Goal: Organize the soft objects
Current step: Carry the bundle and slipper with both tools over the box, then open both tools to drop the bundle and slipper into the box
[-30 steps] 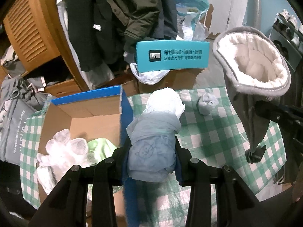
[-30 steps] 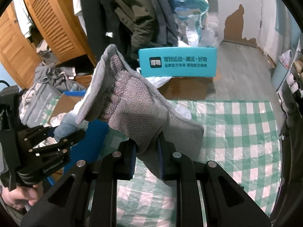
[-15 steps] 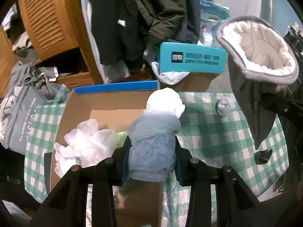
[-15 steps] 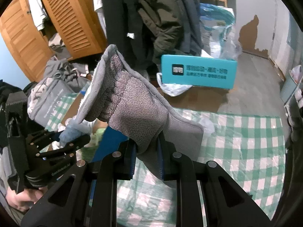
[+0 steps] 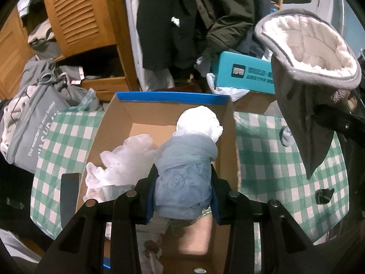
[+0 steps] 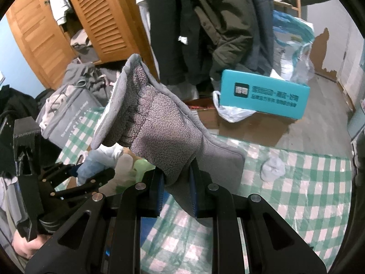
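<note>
Both grippers had carried their loads left over the cardboard box [image 5: 114, 123].
Left gripper [image 5: 182, 187] clenched a blue-and-white sock bundle [image 5: 187, 159]; right gripper [image 6: 176, 189] clenched a grey glove [image 6: 155, 123].

Both wrist views are dim and cool-toned, lit by soft indoor light with no hard shadows. Strong fisheye distortion bends straight lines near the rim, and black vignette fills every corner. In the left wrist view the brightest patches are the white fleece lining of the grey glove [image 5: 312, 43] at upper right and the white end of the rolled socks [image 5: 198, 123] in the centre, both slightly washed out. The lower interior of the cardboard box [image 5: 173, 111] is murky and smeared. In the right wrist view the louvred wooden doors [image 6: 100, 18] at upper left look warm, while the hanging dark coats [image 6: 228, 22] lose detail in shadow.
</note>
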A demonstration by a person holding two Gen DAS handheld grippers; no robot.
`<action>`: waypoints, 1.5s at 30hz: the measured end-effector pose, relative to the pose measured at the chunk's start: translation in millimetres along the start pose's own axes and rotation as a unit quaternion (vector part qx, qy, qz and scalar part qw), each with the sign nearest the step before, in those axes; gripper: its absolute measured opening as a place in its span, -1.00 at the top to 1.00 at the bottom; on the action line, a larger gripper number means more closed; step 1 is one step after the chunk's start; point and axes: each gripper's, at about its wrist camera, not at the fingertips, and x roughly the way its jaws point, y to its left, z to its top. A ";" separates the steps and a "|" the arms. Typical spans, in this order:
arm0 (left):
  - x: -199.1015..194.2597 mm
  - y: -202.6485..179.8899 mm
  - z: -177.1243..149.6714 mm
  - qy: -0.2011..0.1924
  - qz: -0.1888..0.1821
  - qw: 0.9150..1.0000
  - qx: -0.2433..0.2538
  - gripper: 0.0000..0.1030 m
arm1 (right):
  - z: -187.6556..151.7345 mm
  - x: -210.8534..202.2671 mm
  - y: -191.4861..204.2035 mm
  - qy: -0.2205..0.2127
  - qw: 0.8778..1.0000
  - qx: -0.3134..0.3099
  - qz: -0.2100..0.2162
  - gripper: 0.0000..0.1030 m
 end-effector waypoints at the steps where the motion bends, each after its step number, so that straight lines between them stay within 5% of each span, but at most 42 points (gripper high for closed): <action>1: 0.2 4.0 0.6 0.000 0.001 1.000 -0.003 0.24 | 2.5 3.5 4.7 0.002 1.000 -0.003 0.002 0.67; 30: 7.3 75.3 -1.1 0.007 0.013 0.998 -0.060 0.24 | 39.2 68.7 93.3 0.036 0.997 -0.054 0.034 0.66; 34: 12.9 77.3 -3.2 0.020 0.005 0.998 -0.066 0.20 | 37.7 83.2 96.8 0.053 0.996 -0.054 0.043 0.53; 36: 14.3 77.8 -4.0 0.026 -0.001 0.997 -0.070 0.05 | 37.1 86.3 99.4 0.054 0.996 -0.053 0.047 0.44; 38: 15.8 77.1 -4.8 0.034 -0.007 0.997 -0.074 -0.35 | 36.9 86.6 102.2 0.054 0.996 -0.057 0.046 0.38; 45: 14.2 65.6 -7.1 0.038 -0.001 0.998 -0.055 -0.43 | 34.8 79.3 97.0 0.050 0.997 -0.048 0.045 0.06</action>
